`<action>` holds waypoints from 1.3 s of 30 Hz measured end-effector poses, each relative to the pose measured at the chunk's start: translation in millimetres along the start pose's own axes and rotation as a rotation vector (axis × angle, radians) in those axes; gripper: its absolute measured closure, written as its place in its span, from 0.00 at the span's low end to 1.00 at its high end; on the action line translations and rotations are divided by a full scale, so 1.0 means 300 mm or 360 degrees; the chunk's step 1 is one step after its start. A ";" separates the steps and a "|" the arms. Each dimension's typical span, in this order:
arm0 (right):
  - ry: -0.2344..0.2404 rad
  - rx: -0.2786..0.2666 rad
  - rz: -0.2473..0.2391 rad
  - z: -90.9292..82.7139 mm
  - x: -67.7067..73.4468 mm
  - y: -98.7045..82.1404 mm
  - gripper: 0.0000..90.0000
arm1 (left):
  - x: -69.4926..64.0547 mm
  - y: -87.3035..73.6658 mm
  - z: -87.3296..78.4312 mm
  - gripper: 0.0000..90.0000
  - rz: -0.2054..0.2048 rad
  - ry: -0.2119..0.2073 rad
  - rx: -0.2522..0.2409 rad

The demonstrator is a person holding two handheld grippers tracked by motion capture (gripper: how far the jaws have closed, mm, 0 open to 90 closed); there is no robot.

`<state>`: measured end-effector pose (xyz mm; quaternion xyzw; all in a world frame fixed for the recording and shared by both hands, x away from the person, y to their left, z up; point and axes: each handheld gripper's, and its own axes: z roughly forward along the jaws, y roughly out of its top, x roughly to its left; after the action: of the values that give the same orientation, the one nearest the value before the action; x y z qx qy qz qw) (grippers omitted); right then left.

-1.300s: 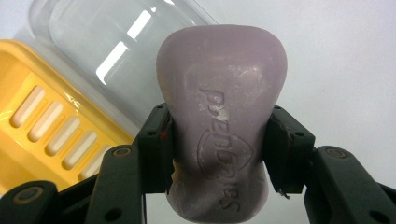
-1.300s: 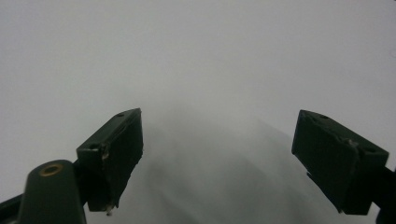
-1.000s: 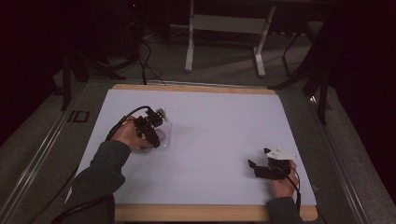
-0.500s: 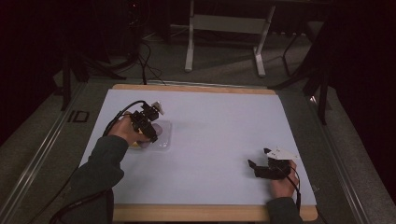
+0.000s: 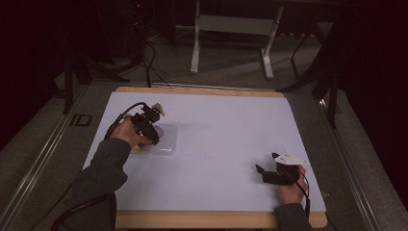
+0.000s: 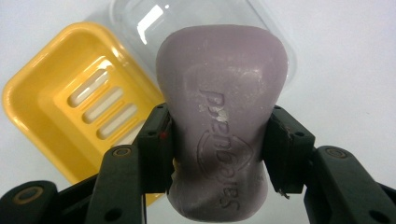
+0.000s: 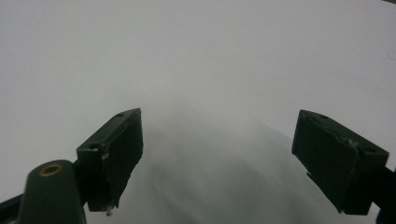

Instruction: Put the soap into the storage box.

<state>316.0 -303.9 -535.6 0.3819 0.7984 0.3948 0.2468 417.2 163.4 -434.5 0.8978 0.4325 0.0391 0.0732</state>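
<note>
Between the left gripper's (image 6: 219, 154) clamped jaws: purple soap bar (image 6: 222, 107), now lifted above yellow dish (image 6: 51, 98), ready for placing.

High view was dim and soft, surroundings near black, only the white bench (image 5: 231, 144) mat lit. Left gripper view was bright and sharp up close, with glare streaks on the clear lid (image 6: 140, 23). Right gripper view was washed-out grey, with a soft blurred shadow smeared across the mat between the dark pads.
</note>
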 end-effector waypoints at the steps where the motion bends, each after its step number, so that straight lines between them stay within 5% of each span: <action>1: 0.0000 0.0000 0.0000 0.000 0.000 0.000 0.18 | 0.008 -0.002 0.001 0.55 -0.0017 0.0001 -0.0002; 25: -0.0005 -0.0007 -0.0003 -0.001 0.001 0.000 0.18 | 0.087 -0.011 0.010 0.55 -0.0196 0.0025 -0.0024; 39: -0.0004 -0.0006 -0.0006 0.000 0.001 0.000 0.18 | 0.151 -0.031 0.028 0.55 -0.0383 0.0078 -0.0057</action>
<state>315.7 -303.6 -535.7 0.3803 0.7981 0.3953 0.2492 439.4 203.6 -444.2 0.8367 0.5381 0.0597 0.0829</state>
